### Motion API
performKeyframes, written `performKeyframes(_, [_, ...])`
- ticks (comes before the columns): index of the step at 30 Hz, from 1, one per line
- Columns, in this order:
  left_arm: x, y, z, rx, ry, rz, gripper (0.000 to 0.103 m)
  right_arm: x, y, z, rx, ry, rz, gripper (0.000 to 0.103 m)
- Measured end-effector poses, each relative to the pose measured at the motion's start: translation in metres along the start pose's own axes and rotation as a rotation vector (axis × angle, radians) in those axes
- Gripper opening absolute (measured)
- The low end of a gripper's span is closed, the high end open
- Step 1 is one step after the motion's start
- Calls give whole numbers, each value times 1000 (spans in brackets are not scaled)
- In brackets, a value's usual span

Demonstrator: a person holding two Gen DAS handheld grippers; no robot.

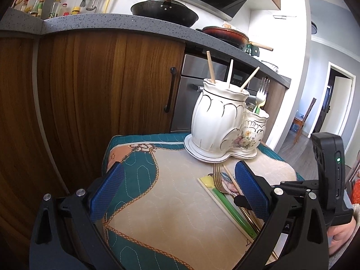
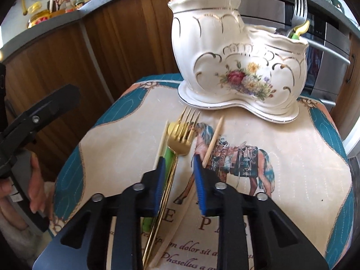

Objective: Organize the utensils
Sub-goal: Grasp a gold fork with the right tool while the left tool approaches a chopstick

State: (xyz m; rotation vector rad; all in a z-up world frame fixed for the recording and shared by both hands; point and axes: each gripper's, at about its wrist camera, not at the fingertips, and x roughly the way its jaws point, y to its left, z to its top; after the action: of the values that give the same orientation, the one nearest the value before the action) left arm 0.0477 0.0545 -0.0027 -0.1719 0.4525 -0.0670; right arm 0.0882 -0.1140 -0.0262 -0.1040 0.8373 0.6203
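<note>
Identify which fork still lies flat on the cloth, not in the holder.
The gold fork, lying flat beside the green-handled utensil; the silver fork stands upright in the ceramic holder.

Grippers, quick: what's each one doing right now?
Left gripper: jaws wide open, empty.
Right gripper: jaws narrow but open, the gold fork handle between them, not gripped.

Holder point(image 2: 238, 67): glazed ceramic, glossy white, gilt trim, painted flowers. Gold fork point(image 2: 182, 139): polished metal, mirror sheen. Silver fork point(image 2: 300, 6) in holder: bright steel. Chopsticks point(image 2: 212, 140): pale matt wood. Green-handled utensil point(image 2: 168, 155): smooth plastic. Mat point(image 2: 292, 157): quilted cloth, stitched, printed, matt. Right gripper point(image 2: 178, 168) and left gripper point(image 1: 177, 184): matt black plastic, blue finely textured pads point(image 1: 252, 191). Cabinet point(image 1: 101, 78): wood grain, satin. Countertop point(image 1: 112, 21): speckled grey stone. Oven point(image 1: 191, 90): brushed steel.
</note>
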Motion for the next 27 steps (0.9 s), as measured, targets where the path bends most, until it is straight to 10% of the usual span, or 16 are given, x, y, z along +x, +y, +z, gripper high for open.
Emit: performKeyframes(27, [6, -8, -2, 29, 47, 44, 97, 0, -3, 6, 58, 11, 74, 6])
